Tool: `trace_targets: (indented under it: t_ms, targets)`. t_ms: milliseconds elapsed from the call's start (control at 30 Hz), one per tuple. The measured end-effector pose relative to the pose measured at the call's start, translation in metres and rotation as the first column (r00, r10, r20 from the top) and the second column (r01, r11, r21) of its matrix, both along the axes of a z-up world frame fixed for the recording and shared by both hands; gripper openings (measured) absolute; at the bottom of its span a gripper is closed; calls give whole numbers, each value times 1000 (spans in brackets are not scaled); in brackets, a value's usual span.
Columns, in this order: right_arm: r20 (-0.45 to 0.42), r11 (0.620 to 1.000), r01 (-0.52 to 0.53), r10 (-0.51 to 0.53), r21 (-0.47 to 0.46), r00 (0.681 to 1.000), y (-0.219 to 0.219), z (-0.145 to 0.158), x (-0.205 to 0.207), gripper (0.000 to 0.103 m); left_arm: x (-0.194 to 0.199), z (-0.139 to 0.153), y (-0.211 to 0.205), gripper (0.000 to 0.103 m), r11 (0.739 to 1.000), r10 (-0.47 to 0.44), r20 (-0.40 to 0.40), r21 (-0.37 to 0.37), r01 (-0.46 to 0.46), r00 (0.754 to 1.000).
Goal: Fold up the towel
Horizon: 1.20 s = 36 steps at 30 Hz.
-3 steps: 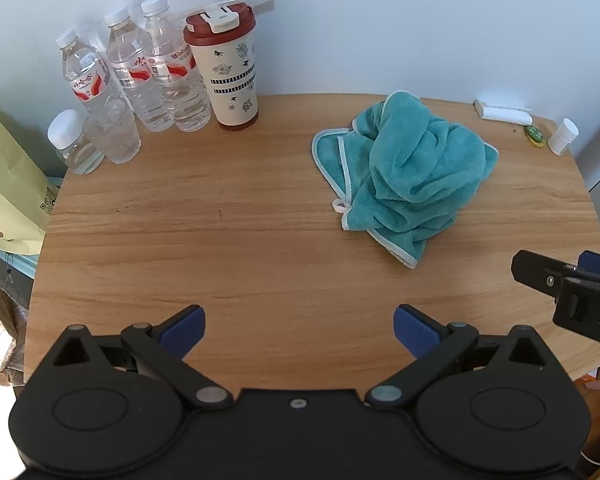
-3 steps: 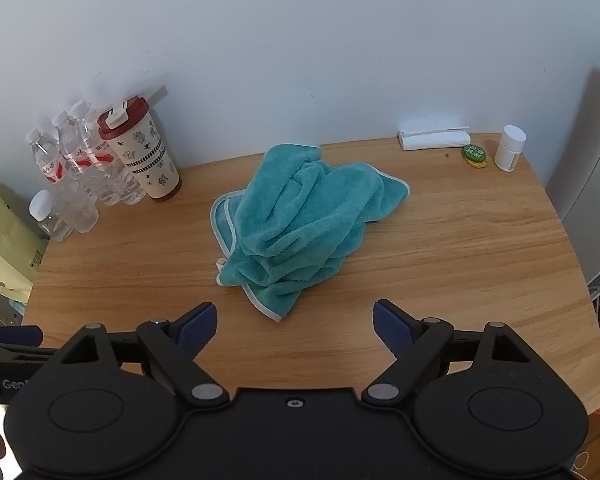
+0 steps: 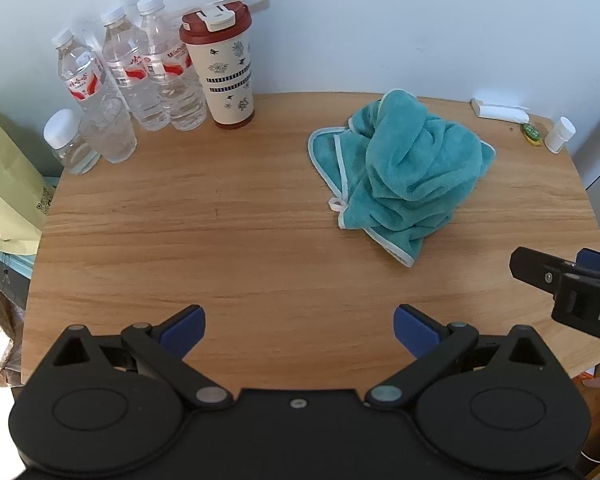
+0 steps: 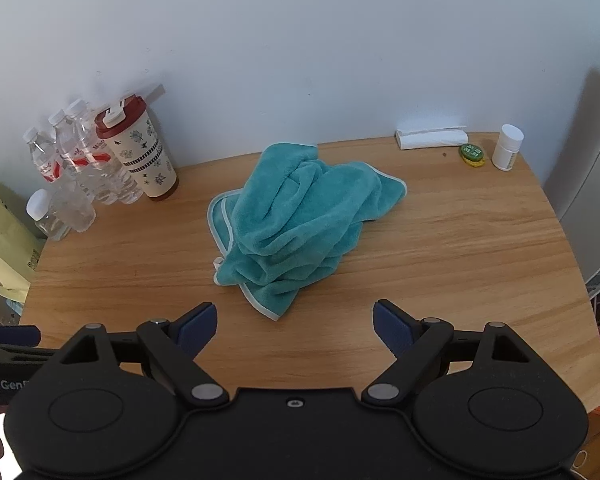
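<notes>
Wooden counter (image 4: 460,240) by a white wall holds the teal towel (image 4: 300,220), bunched in a messy heap near the middle, not folded. Both the left gripper (image 3: 299,330) and right gripper (image 4: 294,326) hover near it, jaws spread wide and holding nothing, facing the towel as if ready to reach it.

Left tool (image 3: 299,330) and right tool (image 4: 294,327) both gape wide — blue pads empty, side by side.

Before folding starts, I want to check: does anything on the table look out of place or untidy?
Only the towel: it lies crumpled in a heap mid-table, not flat. The bottles and cup stand upright; nothing is spilled.
</notes>
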State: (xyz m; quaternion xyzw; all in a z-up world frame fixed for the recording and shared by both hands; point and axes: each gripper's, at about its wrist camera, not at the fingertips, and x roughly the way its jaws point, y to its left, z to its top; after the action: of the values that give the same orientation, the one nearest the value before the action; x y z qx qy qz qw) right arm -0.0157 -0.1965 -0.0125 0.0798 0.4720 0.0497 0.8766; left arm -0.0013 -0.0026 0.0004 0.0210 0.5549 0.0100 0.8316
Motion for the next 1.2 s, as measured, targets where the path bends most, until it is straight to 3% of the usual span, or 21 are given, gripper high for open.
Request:
trace_targets:
  t_ms: [300, 433, 1200]
  targets:
    - [1, 999, -13, 13, 40, 1000, -3, 1, 4, 89, 2, 2, 1, 103, 1000, -14, -7, -20, 14, 1000]
    - [3, 1000, -16, 16, -14, 1000, 6, 4, 1, 89, 1, 3, 5, 103, 1000, -7, -3, -23, 7, 1000]
    - [-22, 999, -47, 46, -22, 999, 9, 0, 9, 89, 7, -5, 9, 103, 999, 14, -45, -41, -16, 999]
